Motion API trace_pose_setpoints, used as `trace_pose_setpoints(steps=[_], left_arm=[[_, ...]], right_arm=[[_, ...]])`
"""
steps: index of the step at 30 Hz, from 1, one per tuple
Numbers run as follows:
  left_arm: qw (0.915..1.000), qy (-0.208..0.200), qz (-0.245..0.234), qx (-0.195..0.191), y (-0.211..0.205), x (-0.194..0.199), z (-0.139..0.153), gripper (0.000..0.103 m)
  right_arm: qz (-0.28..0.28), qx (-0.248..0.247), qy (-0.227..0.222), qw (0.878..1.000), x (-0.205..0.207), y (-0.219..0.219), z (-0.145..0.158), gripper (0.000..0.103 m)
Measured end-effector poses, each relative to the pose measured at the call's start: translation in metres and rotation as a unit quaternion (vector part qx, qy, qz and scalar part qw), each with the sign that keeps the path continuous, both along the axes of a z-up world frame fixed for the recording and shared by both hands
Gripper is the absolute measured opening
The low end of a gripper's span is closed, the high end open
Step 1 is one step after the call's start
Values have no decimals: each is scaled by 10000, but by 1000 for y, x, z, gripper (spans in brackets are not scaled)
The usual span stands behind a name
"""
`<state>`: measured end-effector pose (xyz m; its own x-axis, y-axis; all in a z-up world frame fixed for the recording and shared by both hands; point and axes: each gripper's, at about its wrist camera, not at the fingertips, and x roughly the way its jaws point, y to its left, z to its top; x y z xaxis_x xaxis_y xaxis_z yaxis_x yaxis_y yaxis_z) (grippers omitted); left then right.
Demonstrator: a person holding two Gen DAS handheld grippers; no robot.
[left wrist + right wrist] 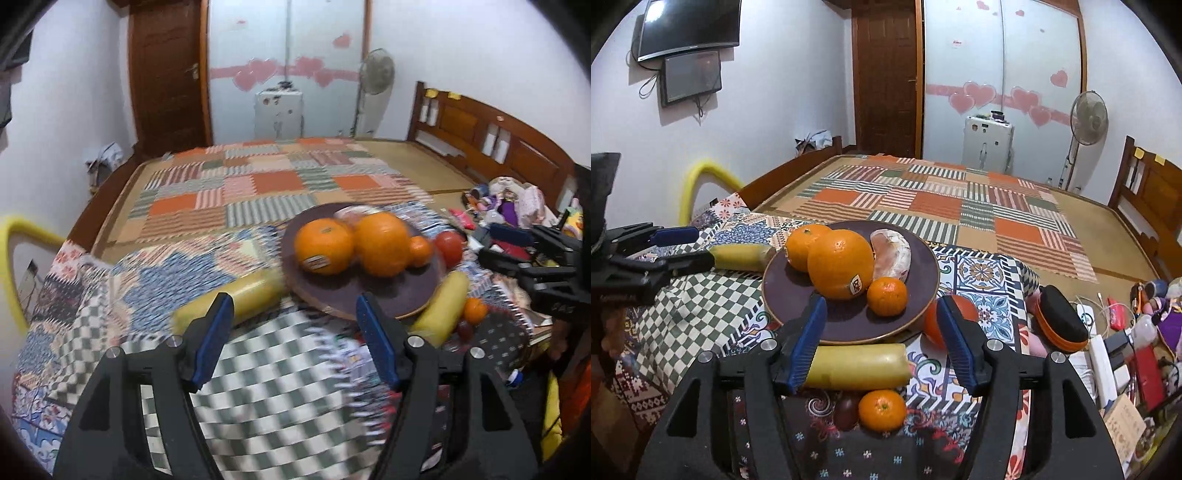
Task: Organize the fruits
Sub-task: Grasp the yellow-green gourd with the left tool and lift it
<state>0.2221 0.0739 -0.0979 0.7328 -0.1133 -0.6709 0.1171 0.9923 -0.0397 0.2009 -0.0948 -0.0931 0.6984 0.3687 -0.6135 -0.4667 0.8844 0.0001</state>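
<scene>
A dark round plate point(798, 295) on the patterned cloth holds two big oranges point(840, 264), a small mandarin point(887, 297) and a pale wrapped fruit segment point(892, 254). My right gripper point(881, 302) hovers open over the plate's near rim, its pads touching nothing. One yellow banana point(860, 365) lies under it, with a second mandarin point(881, 404) and a dark small fruit point(846, 408) nearer. A red fruit point(960, 310) sits right of the plate. My left gripper point(293, 301) is open and empty beside the plate point(388, 295), near another banana point(236, 299).
A black and orange case point(1060, 321) and a heap of clutter point(1126, 350) lie to the right. A yellow chair frame point(698, 177) stands at the left. Behind the cloth stretches a bed with a patchwork cover point(942, 199) and a wooden headboard point(491, 136).
</scene>
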Motion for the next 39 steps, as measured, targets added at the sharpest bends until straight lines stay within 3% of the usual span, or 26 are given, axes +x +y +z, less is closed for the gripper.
trace_pose_setpoints(steps=[9,11,18,24,27,29,30,39], left_arm=[[9976,613,175,262,45,35,-40,69],[9975,611,134,320,49,42,-47,74],[9949,554,-230,809,33,63,-56,83],[9927,840,-252,822,32,83,-67,83],[9935,880,-205,695,36,85,-69,72],[9938,898,-195,631,38,83,-68,47],[9936,940,-189,590,39,82,-68,40],[9931,1034,-122,540,26,51,-65,37]], right_arm=[[-61,-36,136,9999,10,1,-16,59],[-58,-50,188,9998,15,2,-21,59],[-6,47,204,9998,21,3,-27,59],[54,119,211,9997,21,4,-31,60],[48,101,207,9997,18,2,-34,60],[40,93,221,9997,18,1,-35,60],[27,90,231,9997,18,0,-35,60],[-77,89,194,9997,2,-9,-29,60]])
